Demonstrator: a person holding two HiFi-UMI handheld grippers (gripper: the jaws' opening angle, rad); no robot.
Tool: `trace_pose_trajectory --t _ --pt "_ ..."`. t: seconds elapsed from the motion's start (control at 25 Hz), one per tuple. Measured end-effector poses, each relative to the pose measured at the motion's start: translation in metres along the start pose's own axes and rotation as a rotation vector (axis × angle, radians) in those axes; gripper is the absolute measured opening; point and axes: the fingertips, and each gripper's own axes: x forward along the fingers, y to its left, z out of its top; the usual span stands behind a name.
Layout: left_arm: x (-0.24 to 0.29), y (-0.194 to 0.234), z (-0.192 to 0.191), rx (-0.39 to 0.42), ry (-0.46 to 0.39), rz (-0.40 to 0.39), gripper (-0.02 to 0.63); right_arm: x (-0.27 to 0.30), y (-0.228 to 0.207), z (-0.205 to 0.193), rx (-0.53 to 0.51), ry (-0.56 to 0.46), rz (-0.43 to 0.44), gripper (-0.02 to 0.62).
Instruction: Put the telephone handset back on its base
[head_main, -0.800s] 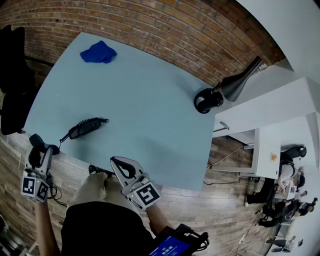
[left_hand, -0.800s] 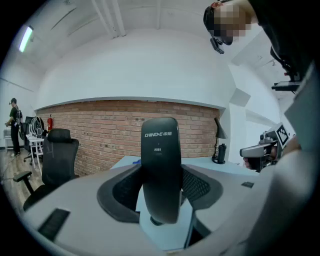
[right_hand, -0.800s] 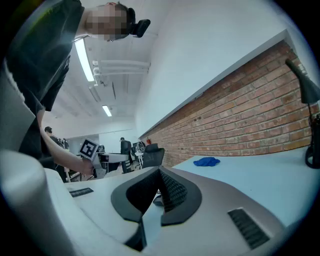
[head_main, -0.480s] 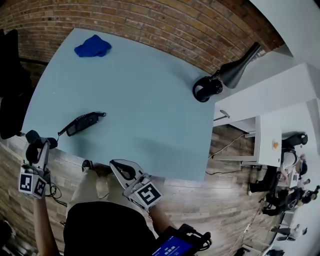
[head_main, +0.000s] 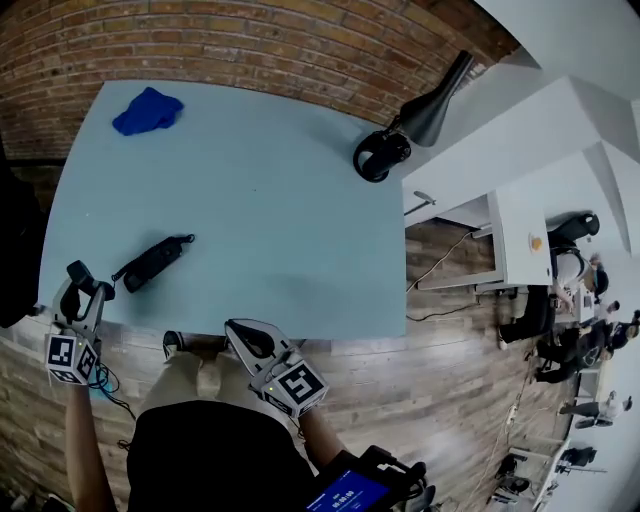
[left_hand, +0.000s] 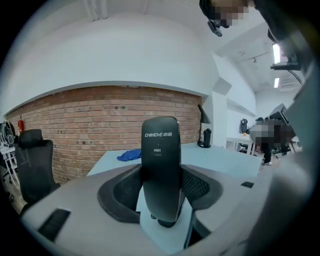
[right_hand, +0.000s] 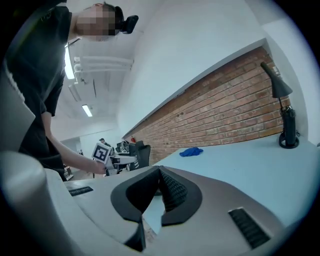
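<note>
The slim black telephone base (head_main: 152, 264) lies on the pale blue table (head_main: 260, 200) near its front left edge, with a coiled cord running off its left end. My left gripper (head_main: 78, 292) hangs just off that edge, left of the base, shut on the black handset (left_hand: 160, 165). The handset stands upright between the jaws in the left gripper view. My right gripper (head_main: 250, 340) is below the table's front edge, over the person's lap. Its jaws meet at the tips with nothing between them (right_hand: 161, 176).
A blue cloth (head_main: 147, 110) lies at the table's far left corner. A black desk lamp (head_main: 400, 128) stands at the far right corner. A black chair (left_hand: 32, 160) is to the left. White desks (head_main: 520, 200) and people are on the right, and a brick wall runs behind.
The head view has swung, so the table sits more to the left. My left gripper with the handset has come a little closer to the base. The right gripper has hardly moved.
</note>
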Motion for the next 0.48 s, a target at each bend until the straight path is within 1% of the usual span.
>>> trace_pose_trajectory --t 0.12,0.28,0.4,0.48 --pt "0.008 0.000 -0.016 0.032 0.054 -0.044 0.261 0.000 0.003 0.007 0.020 -0.022 -0.044 0.018" --pt "0.023 -0.003 -0.035 0.072 0.113 -0.087 0.261 -0.004 0.006 0.005 0.039 -0.030 -0.109 0.018" --pt "0.042 -0.006 -0.050 0.142 0.154 -0.111 0.261 -0.010 0.005 0.001 0.049 -0.032 -0.164 0.018" --pt "0.053 -0.012 -0.058 0.181 0.182 -0.137 0.261 -0.016 0.004 -0.004 0.036 -0.030 -0.190 0.018"
